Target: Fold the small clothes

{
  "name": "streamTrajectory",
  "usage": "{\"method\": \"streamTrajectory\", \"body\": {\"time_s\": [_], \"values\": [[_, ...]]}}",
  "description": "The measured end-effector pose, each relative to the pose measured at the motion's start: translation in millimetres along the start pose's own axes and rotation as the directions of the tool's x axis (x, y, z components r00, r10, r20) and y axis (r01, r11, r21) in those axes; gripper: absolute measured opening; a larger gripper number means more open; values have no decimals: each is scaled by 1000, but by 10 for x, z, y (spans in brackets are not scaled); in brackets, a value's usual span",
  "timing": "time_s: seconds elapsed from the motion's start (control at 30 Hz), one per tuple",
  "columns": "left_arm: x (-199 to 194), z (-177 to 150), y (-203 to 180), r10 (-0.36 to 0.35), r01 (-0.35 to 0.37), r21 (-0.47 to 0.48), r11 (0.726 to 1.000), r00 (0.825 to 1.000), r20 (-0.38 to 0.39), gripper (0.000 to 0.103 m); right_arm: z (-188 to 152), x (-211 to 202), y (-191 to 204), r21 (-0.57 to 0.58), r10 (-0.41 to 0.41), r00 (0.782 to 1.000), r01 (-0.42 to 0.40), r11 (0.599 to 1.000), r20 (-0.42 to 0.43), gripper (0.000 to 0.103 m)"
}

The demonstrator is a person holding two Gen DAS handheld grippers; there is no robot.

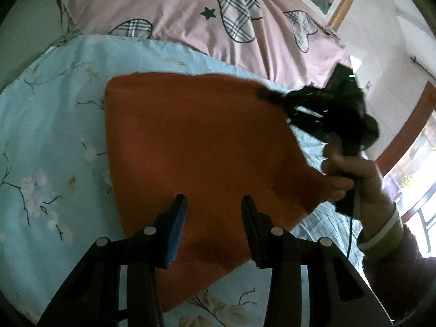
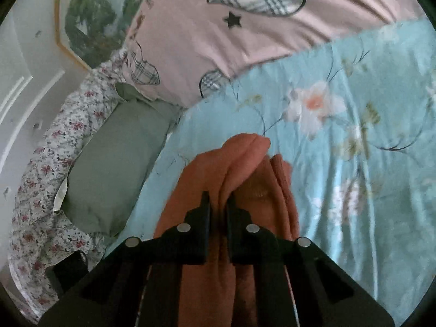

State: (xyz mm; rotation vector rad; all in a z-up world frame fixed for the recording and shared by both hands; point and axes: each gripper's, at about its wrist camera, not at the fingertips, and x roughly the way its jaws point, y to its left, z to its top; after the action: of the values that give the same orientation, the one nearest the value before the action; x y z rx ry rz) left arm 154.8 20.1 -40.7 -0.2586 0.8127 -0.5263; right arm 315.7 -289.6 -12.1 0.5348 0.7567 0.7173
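A pale blue floral bedsheet (image 1: 54, 125) filled the lower frames, a pink quilt (image 1: 177, 11) with plaid hearts across the top. The orange cloth (image 1: 190, 147) lay at centre of the left wrist view, its right-hand side lifted off the sheet, so the fold appeared begun but unfinished. The right gripper (image 2: 218, 204), at lower centre of its own view, was clamped on a bunched fold of that cloth, the person's hand (image 1: 351, 174) gripping its handle at right. The left gripper (image 1: 214, 204) hung above the cloth's near part, jaws apart, holding nothing.
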Motion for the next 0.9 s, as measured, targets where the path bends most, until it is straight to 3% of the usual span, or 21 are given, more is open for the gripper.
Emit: {"method": "streamTrajectory", "body": {"time_s": [0.13,0.37,0.43,0.5,0.63,0.77,0.83,0.87,0.9], "values": [[86,-70,31,-20,20,-16,1000,1000,-23,40,-140,206,-277,4,-144,987,145,989,-73,11],[198,-139,172,-44,41,-90,995,999,-32,30,-249,404,-538,3,-207,974,208,978,-90,12],[201,-138,199,-49,45,-104,994,998,-31,30,-235,385,-514,-2,-232,969,233,973,-90,24],[204,-141,186,-37,34,-102,994,999,-29,30,-225,246,-453,10,-252,965,254,967,-66,26],[205,-157,155,-18,16,-90,996,1000,-23,30,-327,-172,-98,-15,-189,981,189,982,33,26],[208,-163,147,-15,12,-92,996,1000,-26,30,-622,-221,140,-55,-97,995,96,994,-27,26],[199,-157,137,-6,4,-92,996,1000,-27,30,-781,-112,87,-57,-134,987,130,990,-83,25],[196,-163,125,4,-6,-90,996,1000,-27,30,-855,-21,-23,-55,-191,975,185,981,-115,24],[193,-168,115,13,-16,-91,996,1000,-25,30,-902,15,-98,-42,-199,972,195,980,-122,18]]}}
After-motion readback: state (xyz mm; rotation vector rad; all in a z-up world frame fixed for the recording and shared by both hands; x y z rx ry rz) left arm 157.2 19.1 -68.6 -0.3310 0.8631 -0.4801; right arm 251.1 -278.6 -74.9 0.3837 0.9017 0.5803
